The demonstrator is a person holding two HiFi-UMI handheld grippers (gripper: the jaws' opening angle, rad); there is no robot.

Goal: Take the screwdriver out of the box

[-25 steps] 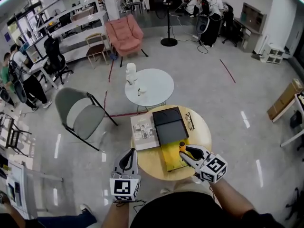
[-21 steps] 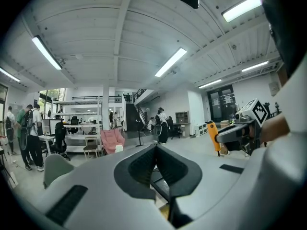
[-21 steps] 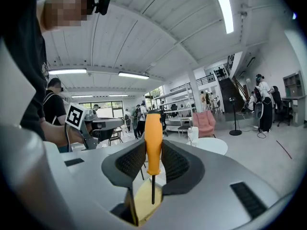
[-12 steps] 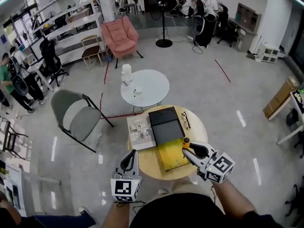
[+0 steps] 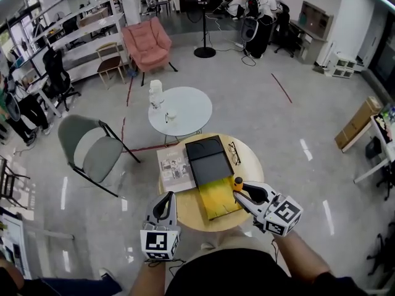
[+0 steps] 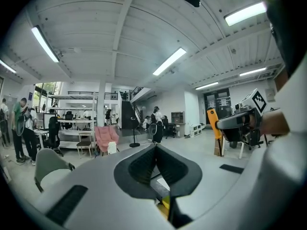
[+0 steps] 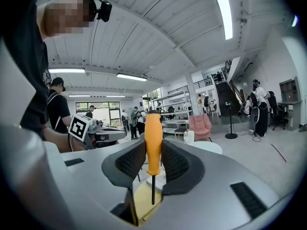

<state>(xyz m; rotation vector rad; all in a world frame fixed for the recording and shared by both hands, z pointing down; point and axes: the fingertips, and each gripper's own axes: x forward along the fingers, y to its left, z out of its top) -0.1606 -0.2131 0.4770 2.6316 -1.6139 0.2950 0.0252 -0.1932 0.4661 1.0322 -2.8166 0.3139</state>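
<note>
Kind of place: a big open lab or workshop hall, perhaps partly an office
Floor: wide glossy pale grey floor (image 5: 308,66) marked with a red tape line (image 5: 282,88)
Ceiling: high white ribbed ceiling (image 6: 120,28) with long strip lights (image 6: 169,61)
Storage: white metal shelving racks (image 5: 86,32) along the far wall, a flat brown cardboard box (image 5: 357,123) on the floor
Furniture: loose and mismatched, with a pink upholstered armchair (image 5: 147,41), grey folding chair (image 5: 92,150), white round table (image 5: 180,111) and round wooden table (image 5: 252,168)
People: a standing group (image 5: 256,11) at the far end, their gear too small to tell
Upper level: dark staircase (image 7: 224,92) rising to a railed gallery
</note>
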